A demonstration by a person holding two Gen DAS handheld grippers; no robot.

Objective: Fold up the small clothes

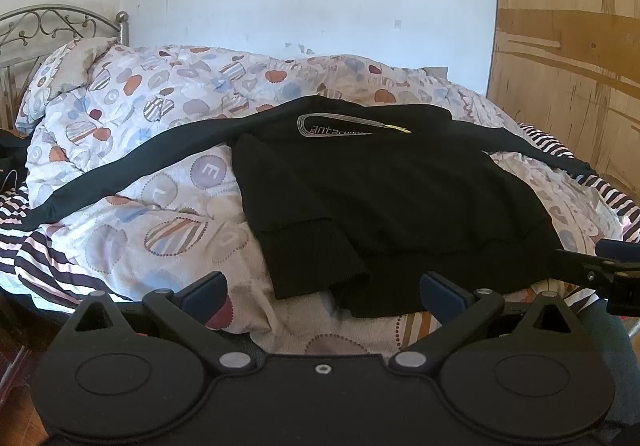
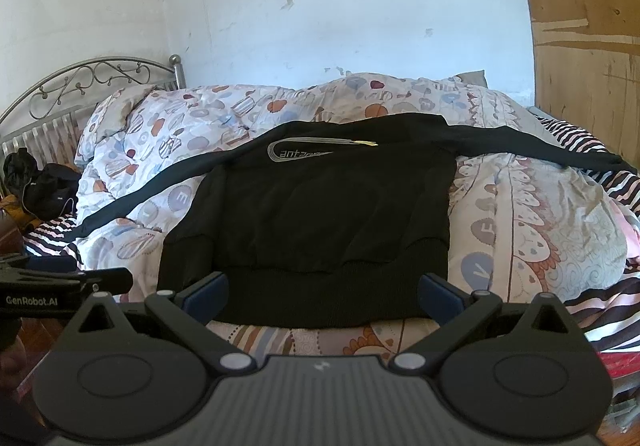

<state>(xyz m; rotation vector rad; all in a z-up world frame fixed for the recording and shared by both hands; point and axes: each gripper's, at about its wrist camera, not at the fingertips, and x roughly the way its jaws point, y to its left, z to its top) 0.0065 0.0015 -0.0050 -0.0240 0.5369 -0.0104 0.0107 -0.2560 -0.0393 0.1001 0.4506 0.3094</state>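
Observation:
A black long-sleeved sweatshirt (image 1: 384, 190) lies flat on the patterned duvet (image 1: 160, 214), logo side up, with both sleeves spread out to the sides. Its ribbed hem is nearest me. My left gripper (image 1: 324, 290) is open and empty just in front of the hem's left corner. My right gripper (image 2: 322, 292) is open and empty just in front of the middle of the sweatshirt's hem (image 2: 316, 294). The sweatshirt (image 2: 316, 214) fills the middle of the right wrist view. The right gripper (image 1: 600, 266) shows at the right edge of the left wrist view, and the left gripper (image 2: 80, 280) at the left edge of the right one.
A metal bed head (image 2: 100, 86) stands at the back left, with dark clothes (image 2: 44, 182) piled beside it. A white wall (image 2: 320, 6) is behind the bed and a wooden panel (image 2: 588, 66) is on the right. A striped sheet (image 2: 600, 298) shows at the bed's edges.

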